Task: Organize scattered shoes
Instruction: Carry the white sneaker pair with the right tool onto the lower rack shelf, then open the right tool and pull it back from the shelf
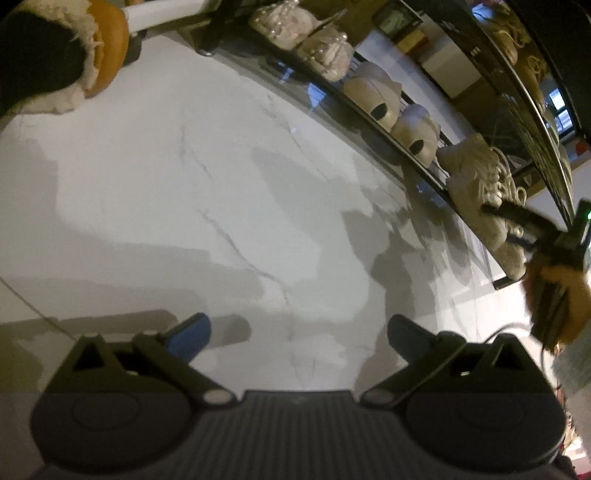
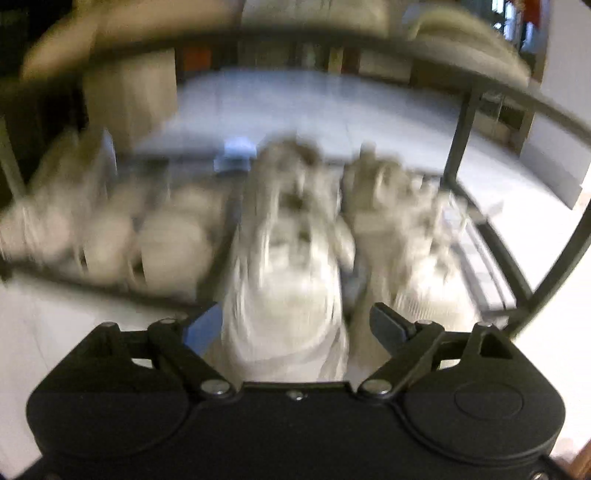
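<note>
My left gripper (image 1: 299, 334) is open and empty above the white marble floor (image 1: 221, 192). A black shoe rack (image 1: 417, 162) runs along the right, its bottom shelf holding several pale shoes. My right gripper (image 1: 517, 227) shows at the rack's near end, at a white laced sneaker (image 1: 476, 181). In the blurred right wrist view, my right gripper (image 2: 295, 326) is open, its fingers on either side of the heel of that white sneaker (image 2: 291, 266). Its mate (image 2: 406, 254) stands to its right on the shelf. A brown fur-lined boot (image 1: 62, 55) stands on the floor, top left.
White clogs (image 1: 376, 96) and pearl-trimmed slippers (image 1: 295, 29) fill the rest of the bottom shelf. An upper rack shelf (image 1: 532, 122) holds more shoes. Rack posts (image 2: 461, 136) and a top bar (image 2: 332, 40) frame the right gripper. Cardboard boxes stand behind the rack.
</note>
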`<state>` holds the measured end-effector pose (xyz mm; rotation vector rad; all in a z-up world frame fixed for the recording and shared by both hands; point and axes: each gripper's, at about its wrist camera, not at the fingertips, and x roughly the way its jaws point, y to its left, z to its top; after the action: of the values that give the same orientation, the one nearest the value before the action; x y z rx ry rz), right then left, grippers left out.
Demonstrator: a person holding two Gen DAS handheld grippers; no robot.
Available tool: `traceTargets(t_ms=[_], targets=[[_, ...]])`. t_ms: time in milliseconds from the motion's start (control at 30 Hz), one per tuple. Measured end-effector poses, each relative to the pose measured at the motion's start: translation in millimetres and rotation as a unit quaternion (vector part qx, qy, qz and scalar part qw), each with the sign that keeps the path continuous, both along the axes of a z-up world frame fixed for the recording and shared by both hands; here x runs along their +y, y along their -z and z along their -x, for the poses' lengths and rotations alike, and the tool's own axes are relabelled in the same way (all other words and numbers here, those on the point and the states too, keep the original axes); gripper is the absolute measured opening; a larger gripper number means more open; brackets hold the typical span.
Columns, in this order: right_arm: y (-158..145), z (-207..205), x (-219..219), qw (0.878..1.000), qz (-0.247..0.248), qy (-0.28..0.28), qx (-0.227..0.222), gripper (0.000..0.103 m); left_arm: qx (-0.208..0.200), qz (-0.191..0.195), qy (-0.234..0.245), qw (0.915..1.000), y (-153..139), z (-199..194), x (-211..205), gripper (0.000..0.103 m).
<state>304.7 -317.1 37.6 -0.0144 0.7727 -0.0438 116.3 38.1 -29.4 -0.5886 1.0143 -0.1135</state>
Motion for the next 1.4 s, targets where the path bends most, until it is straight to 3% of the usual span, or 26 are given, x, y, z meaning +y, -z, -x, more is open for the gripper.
traceTargets(t_ms=[100,233,533,700,867,967,1000,1033,1067,1267,1400], targets=[[17.1,-2.3,7.2,1.0,0.006,0.0,0.014,0.088,-0.002,0.0,-0.009,1.0,-1.5,-0.7,3.5,0.102],[26.5,-16.3,14.2,0.999,0.019,0.007,-0.024,0.086,0.008,0.008,-0.018,0.9998,0.9,-3.5,4.7,0.102],[47.7,-84.6,21.1,0.997,0.052,0.037,-0.042,0.09,0.022,0.002,-0.019,0.9996,6.8,-4.2,7.1,0.102],[32.0,-39.2,15.6,0.997,0.054,-0.003,-0.054,0.096,0.023,0.013,-0.025,0.9994,5.6,-2.7,10.6,0.102],[-12.3,32.9,-14.0,0.984,0.128,-0.013,-0.122,0.101,0.021,0.013,-0.022,0.9995,4.5,-1.6,8.7,0.102],[-17.4,38.2,-47.6,0.982,0.169,0.026,-0.084,0.102,0.025,0.006,-0.014,0.9996,7.1,-0.4,5.1,0.102],[-12.2,33.0,-62.8,0.986,0.154,0.035,-0.048,0.096,0.028,0.002,-0.011,0.9996,8.5,0.1,3.6,0.102],[-4.2,27.6,-74.3,0.991,0.132,0.034,-0.01,0.078,0.029,0.001,-0.009,0.9995,9.0,0.3,3.5,0.102],[0.7,24.8,-78.9,0.992,0.119,0.03,0.007,0.072,0.031,-0.001,-0.008,0.9995,9.7,0.4,2.8,0.102],[15.3,8.4,-80.5,0.995,0.062,0.073,-0.04,0.071,0.032,-0.004,-0.008,0.9995,11.2,0.0,1.7,0.102],[23.7,-31.9,-76.1,0.993,0.043,0.102,-0.052,0.068,0.035,-0.006,-0.012,0.9993,12.5,-0.3,3.5,0.102]])
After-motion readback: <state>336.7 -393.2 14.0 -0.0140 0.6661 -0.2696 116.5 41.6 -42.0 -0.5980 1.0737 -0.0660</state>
